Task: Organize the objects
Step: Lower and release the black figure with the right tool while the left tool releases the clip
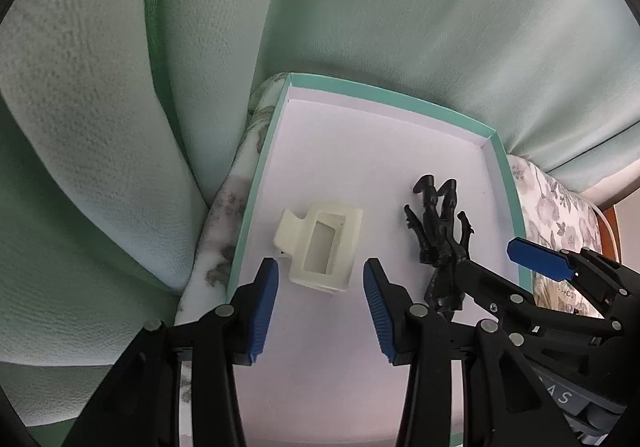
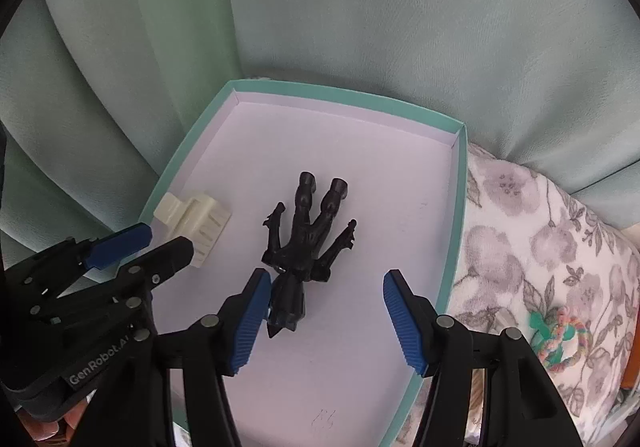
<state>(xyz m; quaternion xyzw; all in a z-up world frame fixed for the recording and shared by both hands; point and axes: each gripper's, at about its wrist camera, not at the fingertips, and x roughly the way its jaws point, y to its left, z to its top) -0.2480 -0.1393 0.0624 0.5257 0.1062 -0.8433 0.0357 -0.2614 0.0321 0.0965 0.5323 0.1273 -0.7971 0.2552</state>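
My left gripper point(image 1: 320, 307) hangs open over the cream clip point(image 1: 322, 247) in the teal box point(image 2: 456, 207). My right gripper point(image 2: 324, 321) is open too, the black figure point(image 2: 308, 243) lying loose by 1 pad.

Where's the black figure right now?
In both wrist views the black figure lies on the box floor, right of the cream clip, between the right hand-held gripper pads.

"GenRobot.AI" on left tool point(image 2: 148, 243) body
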